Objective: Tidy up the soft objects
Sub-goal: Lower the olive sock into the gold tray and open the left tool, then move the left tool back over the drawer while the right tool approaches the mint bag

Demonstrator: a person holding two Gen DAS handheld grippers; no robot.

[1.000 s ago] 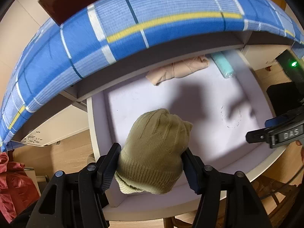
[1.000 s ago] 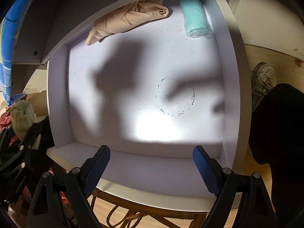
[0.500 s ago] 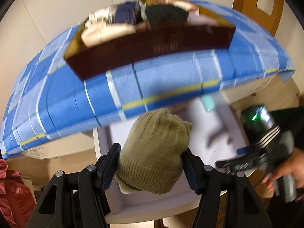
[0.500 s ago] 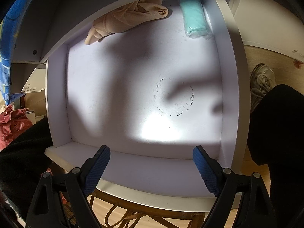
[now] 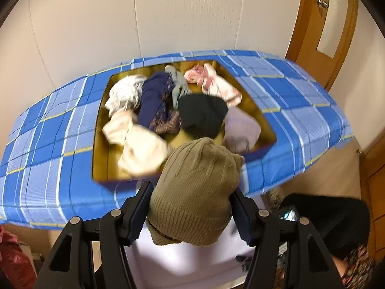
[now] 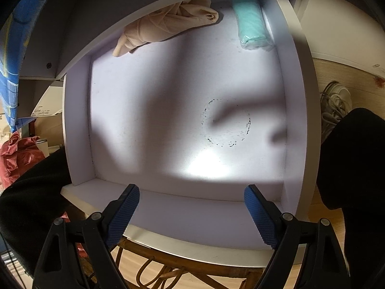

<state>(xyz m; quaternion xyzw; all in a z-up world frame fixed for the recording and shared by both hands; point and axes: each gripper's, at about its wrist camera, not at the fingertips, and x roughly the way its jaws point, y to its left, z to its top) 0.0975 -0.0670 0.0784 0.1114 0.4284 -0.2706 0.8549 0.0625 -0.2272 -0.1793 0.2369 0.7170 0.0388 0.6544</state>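
One olive knit beanie (image 5: 195, 192) stays clamped between the jaws of the left gripper (image 5: 192, 213), which has risen from the white drawer (image 6: 79, 125) until the box (image 5: 98, 144) on the blue plaid cloth (image 5: 48, 149) shows its inside. That box holds a black hat (image 5: 203, 115), a navy garment (image 5: 154, 101), and cream, white, pink and lilac pieces. The right gripper (image 6: 191, 213) has not moved, jaws wide and empty above the drawer, where beige tights (image 6: 168, 24) and a teal packet (image 6: 251, 22) lie at the back.

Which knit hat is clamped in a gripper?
The olive knit hat, pinched by the left gripper; the black hat lies loose in the box.
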